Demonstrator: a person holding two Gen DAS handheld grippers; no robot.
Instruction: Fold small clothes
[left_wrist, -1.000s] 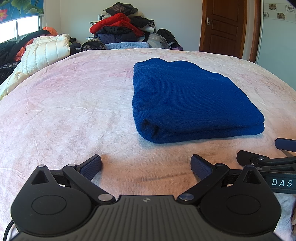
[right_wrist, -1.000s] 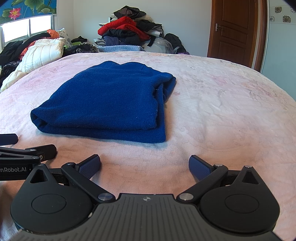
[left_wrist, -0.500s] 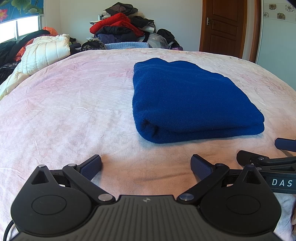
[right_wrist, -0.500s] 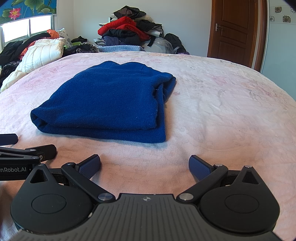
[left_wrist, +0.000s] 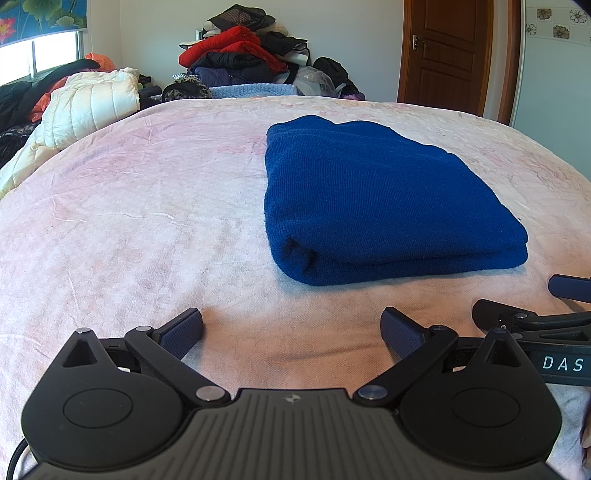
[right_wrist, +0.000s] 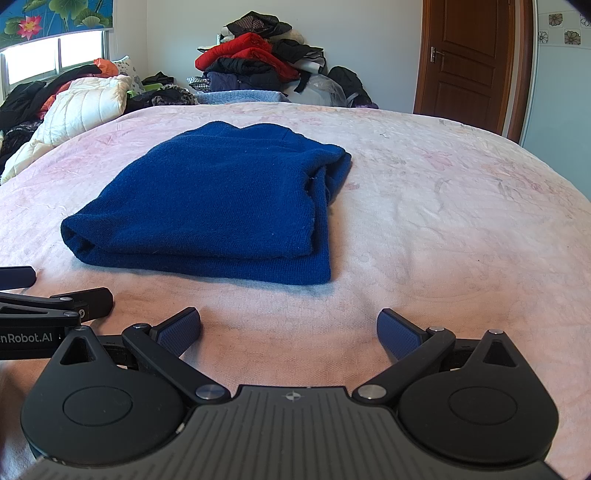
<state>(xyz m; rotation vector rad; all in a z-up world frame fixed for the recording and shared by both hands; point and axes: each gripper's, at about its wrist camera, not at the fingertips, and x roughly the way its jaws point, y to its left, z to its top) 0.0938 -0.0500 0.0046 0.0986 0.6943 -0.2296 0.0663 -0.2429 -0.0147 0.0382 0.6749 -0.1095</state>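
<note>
A dark blue knitted garment (left_wrist: 380, 199) lies folded in a flat rectangle on the pink bedspread (left_wrist: 147, 221); it also shows in the right wrist view (right_wrist: 221, 206). My left gripper (left_wrist: 291, 328) is open and empty, resting low on the bed in front of the garment's near left corner. My right gripper (right_wrist: 288, 328) is open and empty, in front of the garment's near right corner. Each gripper shows at the edge of the other's view, the right one in the left wrist view (left_wrist: 532, 314) and the left one in the right wrist view (right_wrist: 55, 299).
A heap of red, black and grey clothes (left_wrist: 240, 55) is piled at the far wall. A white quilted jacket (left_wrist: 88, 103) and dark clothes lie at the far left. A brown door (left_wrist: 447, 51) stands at the back right.
</note>
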